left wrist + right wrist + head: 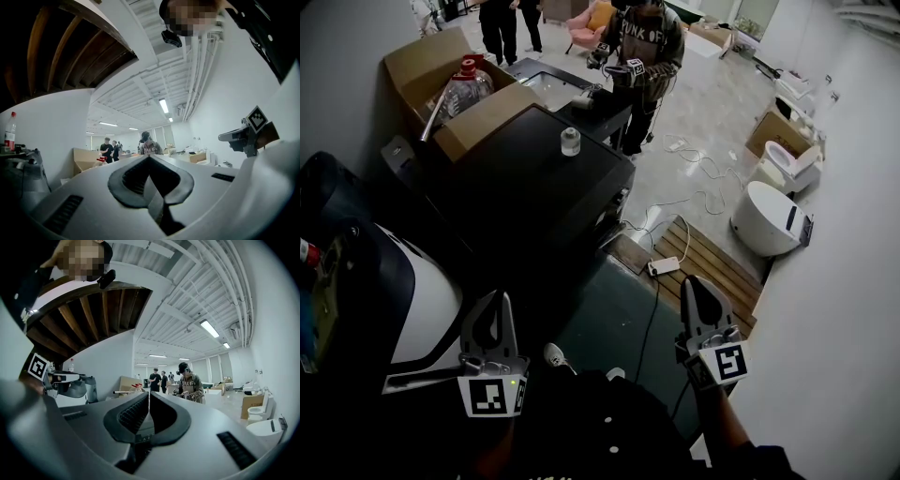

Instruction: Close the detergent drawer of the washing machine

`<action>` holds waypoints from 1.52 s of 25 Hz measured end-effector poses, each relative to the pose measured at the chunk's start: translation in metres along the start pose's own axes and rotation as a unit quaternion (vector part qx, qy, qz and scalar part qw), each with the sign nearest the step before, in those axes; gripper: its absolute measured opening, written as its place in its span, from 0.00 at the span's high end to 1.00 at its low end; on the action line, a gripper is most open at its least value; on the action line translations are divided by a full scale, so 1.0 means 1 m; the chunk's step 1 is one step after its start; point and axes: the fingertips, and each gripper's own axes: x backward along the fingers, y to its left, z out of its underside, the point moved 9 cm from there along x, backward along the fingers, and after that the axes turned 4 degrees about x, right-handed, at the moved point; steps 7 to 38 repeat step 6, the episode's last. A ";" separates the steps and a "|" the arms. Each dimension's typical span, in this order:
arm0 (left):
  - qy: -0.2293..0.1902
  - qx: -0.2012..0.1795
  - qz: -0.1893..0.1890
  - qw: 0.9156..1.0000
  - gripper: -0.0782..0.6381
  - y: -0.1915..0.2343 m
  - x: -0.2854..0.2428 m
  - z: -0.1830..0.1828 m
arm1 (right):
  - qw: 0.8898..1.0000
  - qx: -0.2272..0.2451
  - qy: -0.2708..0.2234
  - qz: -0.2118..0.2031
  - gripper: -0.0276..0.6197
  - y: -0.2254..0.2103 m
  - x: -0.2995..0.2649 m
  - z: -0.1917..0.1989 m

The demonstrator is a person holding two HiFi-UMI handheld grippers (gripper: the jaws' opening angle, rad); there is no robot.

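**Head view.** The left tongs and the right tongs are held level and well apart, each touching nothing. A dark, box-shaped appliance, apparently the washing machine, stands ahead of them, nearer the left tongs. A small jar rests on its top. The detergent drawer cannot be made out.

**Left gripper view.** The jaws meet at their tips, with nothing between them.

**Right gripper view.** The jaws are fully closed and empty.
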 end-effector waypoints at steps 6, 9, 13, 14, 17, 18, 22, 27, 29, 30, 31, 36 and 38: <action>0.001 0.003 0.004 1.000 0.87 0.003 0.003 0.003 | 1.000 0.000 -0.002 -0.006 0.90 0.008 -0.002 0.001; 0.001 0.003 0.004 1.000 0.87 0.003 0.003 0.003 | 1.000 0.000 -0.002 -0.006 0.90 0.008 -0.002 0.001; 0.001 0.003 0.004 1.000 0.87 0.003 0.003 0.003 | 1.000 0.000 -0.002 -0.006 0.90 0.008 -0.002 0.001; 0.001 0.003 0.004 1.000 0.87 0.003 0.003 0.003 | 1.000 0.000 -0.002 -0.006 0.90 0.008 -0.002 0.001; 0.001 0.003 0.004 1.000 0.87 0.003 0.003 0.003 | 1.000 0.000 -0.002 -0.006 0.90 0.008 -0.002 0.001; 0.001 0.003 0.004 1.000 0.87 0.003 0.003 0.003 | 1.000 0.000 -0.002 -0.006 0.90 0.008 -0.002 0.001; 0.001 0.003 0.004 1.000 0.87 0.003 0.003 0.003 | 1.000 0.000 -0.002 -0.006 0.90 0.008 -0.002 0.001; 0.001 0.003 0.004 1.000 0.87 0.003 0.003 0.003 | 1.000 0.000 -0.002 -0.006 0.90 0.008 -0.002 0.001; 0.001 0.003 0.004 1.000 0.87 0.003 0.003 0.003 | 1.000 0.000 -0.002 -0.006 0.90 0.008 -0.002 0.001; 0.001 0.003 0.004 1.000 0.87 0.003 0.003 0.003 | 1.000 0.000 -0.002 -0.006 0.90 0.008 -0.002 0.001; 0.001 0.003 0.004 1.000 0.87 0.003 0.003 0.003 | 1.000 0.000 -0.002 -0.006 0.90 0.008 -0.002 0.001; 0.001 0.003 0.004 1.000 0.87 0.003 0.003 0.003 | 1.000 0.000 -0.002 -0.006 0.90 0.008 -0.002 0.001; 0.001 0.003 0.004 1.000 0.87 0.003 0.003 0.003 | 1.000 0.000 -0.002 -0.006 0.90 0.008 -0.002 0.001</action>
